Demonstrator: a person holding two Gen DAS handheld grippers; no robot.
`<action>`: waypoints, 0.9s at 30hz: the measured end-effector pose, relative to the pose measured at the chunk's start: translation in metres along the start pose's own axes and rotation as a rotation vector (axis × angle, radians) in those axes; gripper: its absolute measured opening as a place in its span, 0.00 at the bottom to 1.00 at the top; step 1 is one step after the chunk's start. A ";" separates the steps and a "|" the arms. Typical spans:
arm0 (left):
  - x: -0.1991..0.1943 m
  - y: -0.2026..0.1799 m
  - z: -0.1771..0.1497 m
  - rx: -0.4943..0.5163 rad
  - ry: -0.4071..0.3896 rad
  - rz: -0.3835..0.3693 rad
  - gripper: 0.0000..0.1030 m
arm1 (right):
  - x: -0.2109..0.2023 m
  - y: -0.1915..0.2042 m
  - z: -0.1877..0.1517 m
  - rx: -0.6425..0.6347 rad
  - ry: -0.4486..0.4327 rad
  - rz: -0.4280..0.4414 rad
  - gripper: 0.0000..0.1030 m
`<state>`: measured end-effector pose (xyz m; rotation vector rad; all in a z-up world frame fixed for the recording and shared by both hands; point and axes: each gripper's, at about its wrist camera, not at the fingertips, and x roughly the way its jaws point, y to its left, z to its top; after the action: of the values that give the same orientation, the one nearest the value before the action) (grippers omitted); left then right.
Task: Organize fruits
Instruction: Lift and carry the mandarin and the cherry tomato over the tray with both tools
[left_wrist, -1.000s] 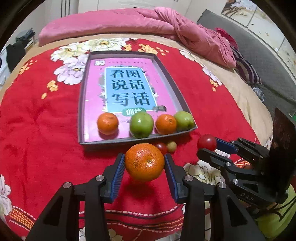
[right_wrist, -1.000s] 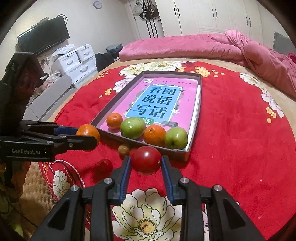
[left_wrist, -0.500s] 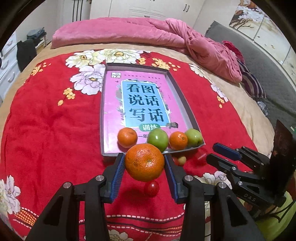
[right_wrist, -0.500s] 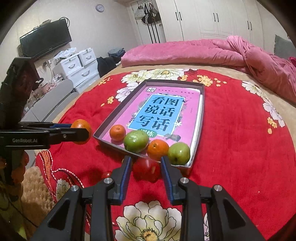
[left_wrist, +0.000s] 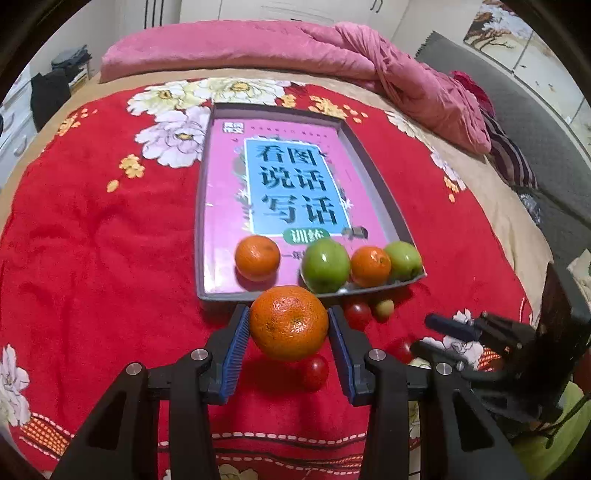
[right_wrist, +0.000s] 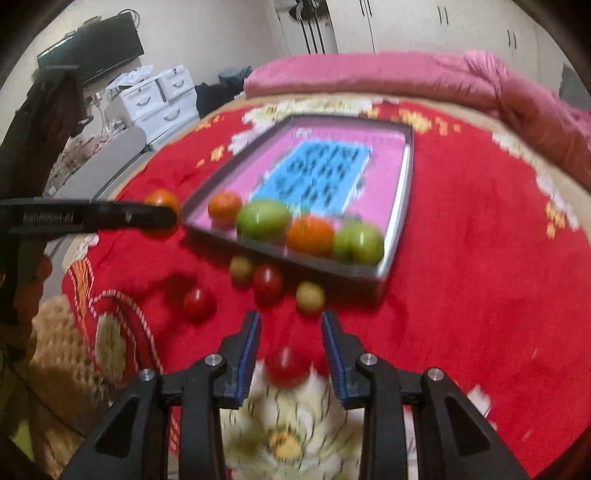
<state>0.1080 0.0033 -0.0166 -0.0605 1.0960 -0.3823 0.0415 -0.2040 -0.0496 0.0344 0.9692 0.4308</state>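
My left gripper (left_wrist: 289, 325) is shut on a large orange (left_wrist: 289, 323) and holds it above the red bedspread, just before the grey tray (left_wrist: 373, 166). The tray holds two oranges (left_wrist: 257, 257) and two green apples (left_wrist: 325, 264) along its near edge. My right gripper (right_wrist: 290, 332) is open; a red tomato (right_wrist: 286, 365) lies on the bedspread below its fingers. Small red tomatoes (right_wrist: 267, 282) and greenish fruits (right_wrist: 310, 297) lie in front of the tray. The right wrist view is blurred.
A pink book cover (left_wrist: 291, 184) lines the tray. A pink duvet (left_wrist: 332, 55) is bunched at the far side of the bed. White drawers (right_wrist: 155, 99) and a TV (right_wrist: 92, 51) stand to the left of the bed.
My right gripper has opened and let go of the red tomato, which now lies on the bedspread. My left gripper has kept hold of the orange and moved nearer the tray.
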 end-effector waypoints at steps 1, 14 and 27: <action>0.001 -0.001 -0.001 0.003 0.002 -0.002 0.43 | 0.001 0.000 -0.005 0.000 0.009 0.003 0.34; 0.004 -0.004 -0.003 0.005 0.011 -0.013 0.43 | 0.028 0.005 -0.009 -0.023 0.058 -0.038 0.40; 0.014 0.001 0.003 -0.007 0.029 -0.004 0.43 | 0.033 0.008 -0.001 -0.030 0.044 0.001 0.30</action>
<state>0.1161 -0.0008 -0.0277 -0.0638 1.1259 -0.3835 0.0537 -0.1852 -0.0744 -0.0019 1.0057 0.4489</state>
